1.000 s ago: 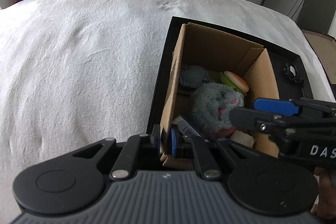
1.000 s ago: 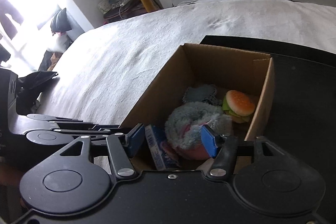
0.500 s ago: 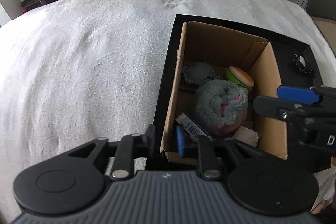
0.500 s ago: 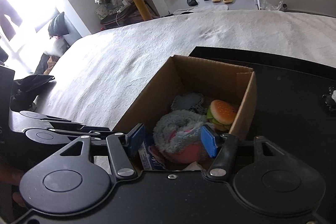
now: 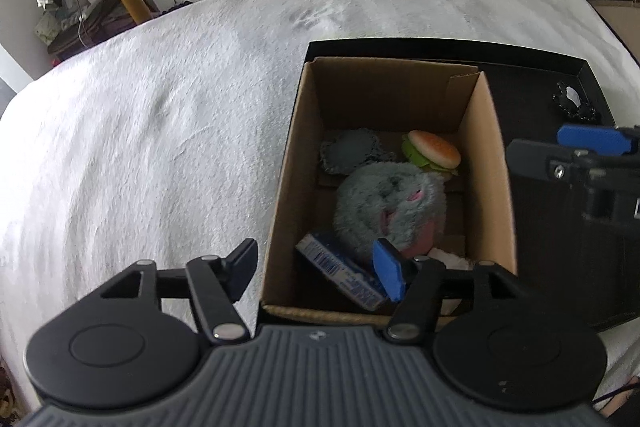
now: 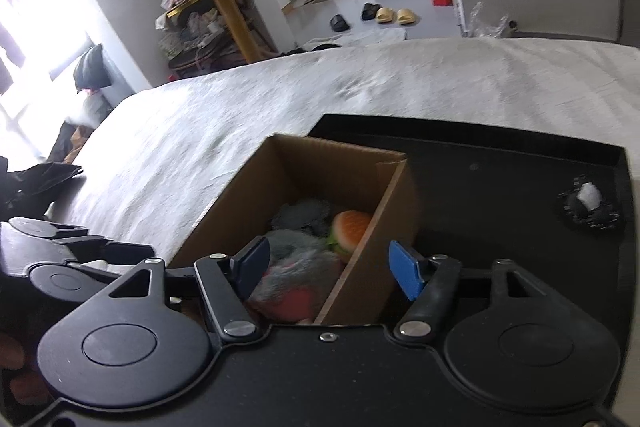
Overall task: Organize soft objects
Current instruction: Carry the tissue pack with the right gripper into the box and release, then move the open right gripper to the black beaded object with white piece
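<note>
The left gripper (image 5: 316, 275) hung with its fingers spread wide, straddling the near left wall of the cardboard box (image 5: 288, 187), gripping nothing. The box sat at the nine o'clock side of a black tray (image 5: 552, 67) on a white bedcover (image 5: 140, 147). Inside lay a grey crocheted pad (image 5: 352, 151) at eleven o'clock, a fluffy grey plush (image 5: 390, 207) in the middle, a toy hamburger (image 5: 434, 151) at one o'clock, and a blue packet (image 5: 340, 273) at seven o'clock. The plush looked light and squashy; pinching deep into its upper bulk would probably hold best. The right gripper (image 6: 328, 265) was likewise spread and empty, straddling the box's right wall.
</note>
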`<state>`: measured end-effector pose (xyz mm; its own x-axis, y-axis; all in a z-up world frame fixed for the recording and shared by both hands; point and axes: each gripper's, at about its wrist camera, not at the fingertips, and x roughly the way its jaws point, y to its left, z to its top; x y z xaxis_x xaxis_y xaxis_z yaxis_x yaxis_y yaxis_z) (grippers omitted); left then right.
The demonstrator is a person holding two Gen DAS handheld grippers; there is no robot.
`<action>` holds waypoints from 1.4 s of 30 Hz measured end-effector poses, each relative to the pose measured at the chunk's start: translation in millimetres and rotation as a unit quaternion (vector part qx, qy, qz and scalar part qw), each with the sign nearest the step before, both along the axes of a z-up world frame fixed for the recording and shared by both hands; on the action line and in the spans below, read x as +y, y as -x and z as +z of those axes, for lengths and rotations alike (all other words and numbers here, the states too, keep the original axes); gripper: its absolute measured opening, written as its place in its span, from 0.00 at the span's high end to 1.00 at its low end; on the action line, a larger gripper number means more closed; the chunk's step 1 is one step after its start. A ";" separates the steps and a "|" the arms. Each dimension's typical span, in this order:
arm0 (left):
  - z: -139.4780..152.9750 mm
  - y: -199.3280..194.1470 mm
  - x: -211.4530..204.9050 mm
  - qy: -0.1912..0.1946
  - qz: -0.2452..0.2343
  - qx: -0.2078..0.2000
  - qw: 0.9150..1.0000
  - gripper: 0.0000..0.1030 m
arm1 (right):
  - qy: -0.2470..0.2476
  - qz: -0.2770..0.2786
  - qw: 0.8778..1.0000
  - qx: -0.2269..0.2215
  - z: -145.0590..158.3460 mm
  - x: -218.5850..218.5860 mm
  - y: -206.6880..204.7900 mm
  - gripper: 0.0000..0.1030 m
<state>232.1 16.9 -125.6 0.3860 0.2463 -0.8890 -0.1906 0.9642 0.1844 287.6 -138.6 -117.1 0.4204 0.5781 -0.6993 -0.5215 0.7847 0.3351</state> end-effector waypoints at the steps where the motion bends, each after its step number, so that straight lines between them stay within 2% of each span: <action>1: 0.4 -1.8 -2.8 -0.002 0.000 0.000 1.000 0.39 | 0.001 -0.005 1.000 -0.003 -0.6 -3.7 -2.2 0.36; 13: -2.0 -26.4 -20.0 -0.036 0.011 0.006 0.999 0.37 | 0.031 -0.091 0.994 -0.051 -17.7 -46.1 -26.7 0.29; 25: -5.0 -58.2 -28.3 -0.078 0.036 0.008 0.996 0.36 | 0.084 -0.161 0.980 -0.077 -62.9 -78.9 -59.2 0.29; 35: -13.0 -81.7 -36.0 -0.096 0.038 0.016 0.995 0.36 | 0.101 -0.175 0.974 -0.098 -90.9 -82.9 -78.5 0.30; 42: -18.4 -91.5 -32.9 -0.100 0.042 0.025 0.994 0.36 | 0.111 -0.191 0.971 -0.096 -105.0 -89.7 -91.3 0.38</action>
